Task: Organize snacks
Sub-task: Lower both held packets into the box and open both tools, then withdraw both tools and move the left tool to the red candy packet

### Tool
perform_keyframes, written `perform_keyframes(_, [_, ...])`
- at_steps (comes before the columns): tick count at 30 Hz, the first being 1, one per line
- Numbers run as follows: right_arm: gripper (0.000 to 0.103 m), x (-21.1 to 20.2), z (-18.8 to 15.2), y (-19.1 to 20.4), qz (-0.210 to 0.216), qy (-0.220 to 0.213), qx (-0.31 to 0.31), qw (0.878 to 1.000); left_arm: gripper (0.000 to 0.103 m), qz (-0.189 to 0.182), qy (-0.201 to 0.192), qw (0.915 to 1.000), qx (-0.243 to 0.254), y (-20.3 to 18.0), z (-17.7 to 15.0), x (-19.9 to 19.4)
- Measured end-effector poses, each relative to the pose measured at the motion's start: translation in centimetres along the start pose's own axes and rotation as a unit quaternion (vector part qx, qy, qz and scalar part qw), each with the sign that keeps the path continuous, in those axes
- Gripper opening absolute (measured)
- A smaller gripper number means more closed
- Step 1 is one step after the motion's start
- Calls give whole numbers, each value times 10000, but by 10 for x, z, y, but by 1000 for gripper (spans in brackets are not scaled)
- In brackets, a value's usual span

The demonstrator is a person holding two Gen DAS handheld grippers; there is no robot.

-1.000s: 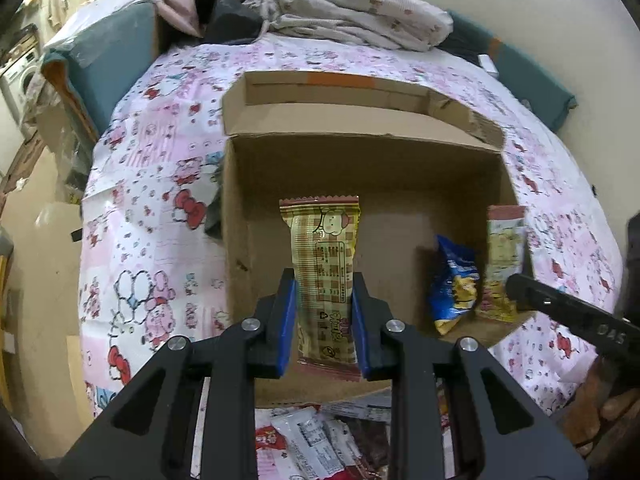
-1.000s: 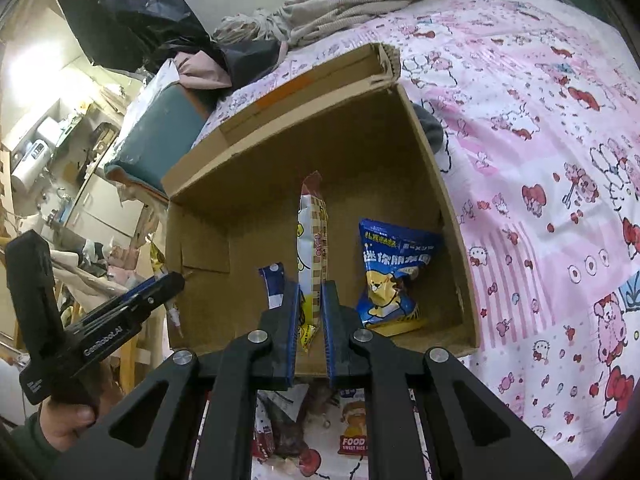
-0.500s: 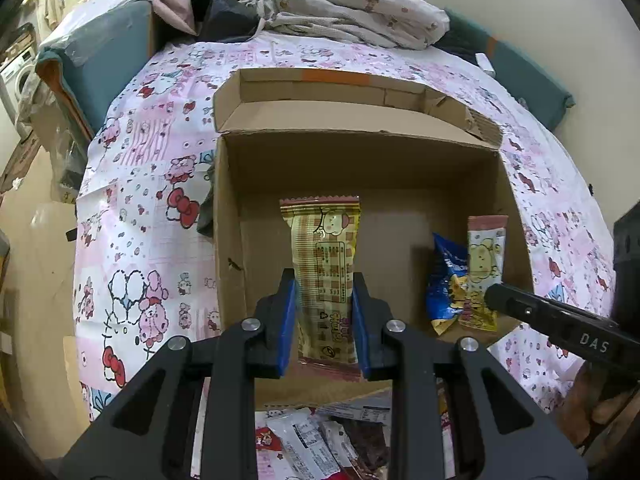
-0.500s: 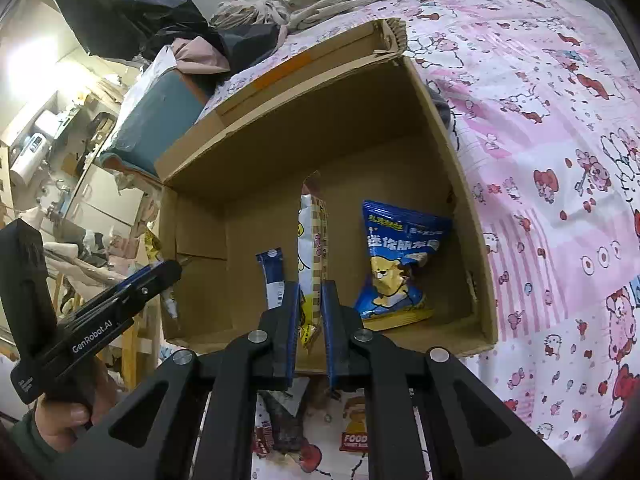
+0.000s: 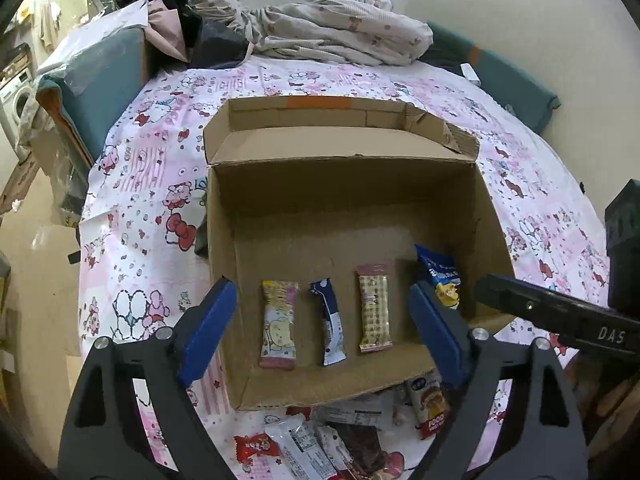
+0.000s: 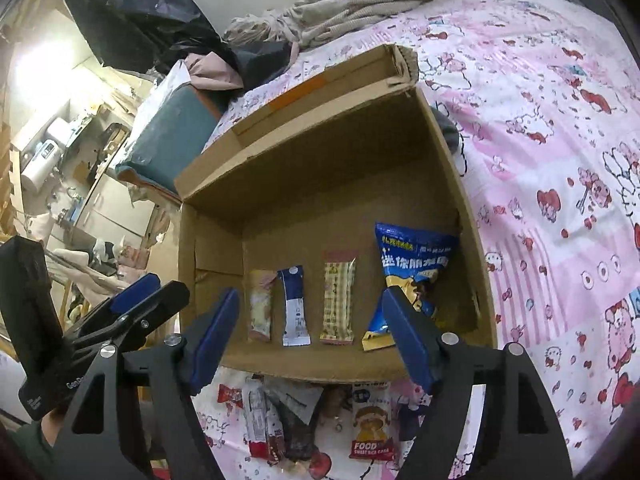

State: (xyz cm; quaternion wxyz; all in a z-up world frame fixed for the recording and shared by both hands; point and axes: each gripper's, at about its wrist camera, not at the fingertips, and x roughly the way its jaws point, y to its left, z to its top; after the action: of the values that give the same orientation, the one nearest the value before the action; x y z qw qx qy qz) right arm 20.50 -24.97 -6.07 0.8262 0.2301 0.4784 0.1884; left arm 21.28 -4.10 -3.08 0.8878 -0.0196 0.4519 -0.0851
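Observation:
An open cardboard box (image 5: 224, 248) (image 6: 468, 216) sits on the bed. On its floor lie in a row a pink-yellow bar (image 5: 279, 324) (image 6: 260, 306), a blue-white sachet (image 5: 331, 322) (image 6: 294, 306), a checked yellow bar (image 5: 374, 306) (image 6: 339, 298) and a blue chip bag (image 5: 440, 278) (image 6: 412, 264). My left gripper (image 5: 322, 328) is open and empty above the box's near edge. My right gripper (image 6: 310, 336) is open and empty, also at the near edge. Loose snacks (image 5: 312, 444) (image 6: 316, 420) lie in front of the box.
A pink cartoon-print bedsheet (image 5: 132, 200) (image 6: 560, 120) covers the bed. Crumpled bedding (image 5: 340, 36) lies at the far end. A teal cushion (image 5: 96, 84) stands at far left, with floor and clutter beyond. The right gripper shows at the right of the left wrist view (image 5: 560, 316).
Both grippers opened and let go of their bars, which now lie flat in the box. Both grippers pulled back toward the box's near edge.

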Motion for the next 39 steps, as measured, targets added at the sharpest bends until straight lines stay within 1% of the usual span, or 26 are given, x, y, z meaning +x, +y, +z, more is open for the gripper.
perform_keyframes(5, [77, 2, -1, -3, -55, 53, 58, 10000, 86, 80, 7, 10000, -56, 3, -1, 1])
perform_keyframes(9, [77, 1, -1, 0, -77, 49, 25, 10000, 86, 66, -53, 9999, -140, 6, -3, -4])
perform_keyframes(14, [78, 1, -2, 3, -56, 107, -16, 9999, 86, 208, -155, 9996, -102, 8, -6, -10])
perform_keyframes(18, [78, -4, -5, 5, -104, 124, -90, 9998, 86, 107, -214, 9996, -124, 11, -9, -18])
perform_keyframes(23, [78, -15, -14, 8, -203, 133, -130, 9996, 86, 47, -332, 9990, -279, 18, -16, -34])
perform_keyframes(27, [78, -26, -23, 13, -314, 102, -264, 9991, 86, -2, -160, 9993, -346, 23, -23, -41])
perform_keyframes(31, [78, -33, -33, 19, -276, 116, -302, 9991, 86, 163, -206, 9988, -408, 25, -29, -53])
perform_keyframes(34, [78, -37, -42, 18, -239, 171, -231, 9993, 86, 221, -131, 9985, -482, 28, -38, -58])
perform_keyframes(39, [78, -42, -54, 9, -192, 258, 123, 9994, 86, 141, 141, 9983, -550, 30, -52, -60])
